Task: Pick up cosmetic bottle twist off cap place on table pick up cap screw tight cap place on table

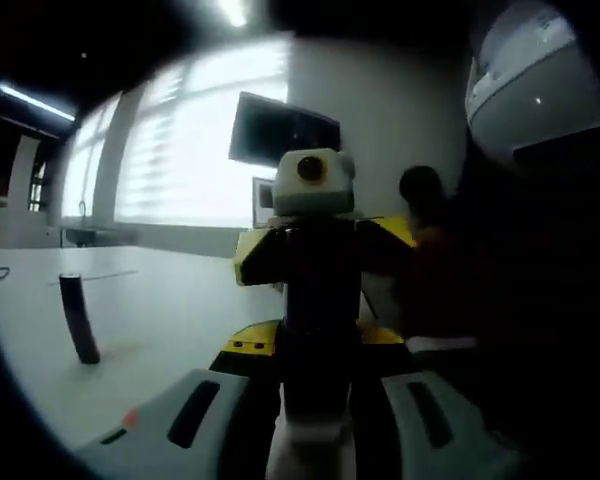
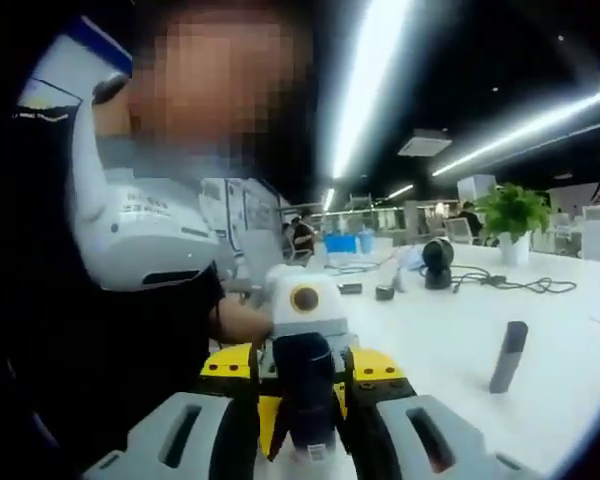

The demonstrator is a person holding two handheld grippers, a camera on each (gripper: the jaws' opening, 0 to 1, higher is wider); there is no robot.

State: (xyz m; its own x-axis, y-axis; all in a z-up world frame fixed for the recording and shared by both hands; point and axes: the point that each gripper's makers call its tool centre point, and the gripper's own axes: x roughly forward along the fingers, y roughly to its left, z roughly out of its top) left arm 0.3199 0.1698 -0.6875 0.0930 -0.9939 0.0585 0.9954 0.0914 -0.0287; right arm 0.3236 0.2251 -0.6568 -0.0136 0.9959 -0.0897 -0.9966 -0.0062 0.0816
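— Between the two tongs, up off the tabletop, is that where the bottle sits?

— Yes. It hangs in the air with one end at each tool, and the tools face each other nose to nose.

— What could go wrong from here?

— Start on the left. The left tongs flank the near end of the bottle, but that view is dim and the contact is lost in shadow. I cannot tell whether they are clenched or slack. If they are slack, any twist just spins the whole bottle and the cap never turns. The smooth dark body would probably slip under a light squeeze, too.

— And the right side?

— In the right gripper view, the right tongs look clamped on the bottle's other end. If the two tools drift out of line while twisting, I'd expect the bottle to lever out and drop to the tabletop. A slim dark stick stands there, well apart, and a falling bottle could knock it over.

— How does the bottle look?

— It's a narrow, dark blue-black cylinder with a pale bit at the near end. I cannot make out where the cap begins.
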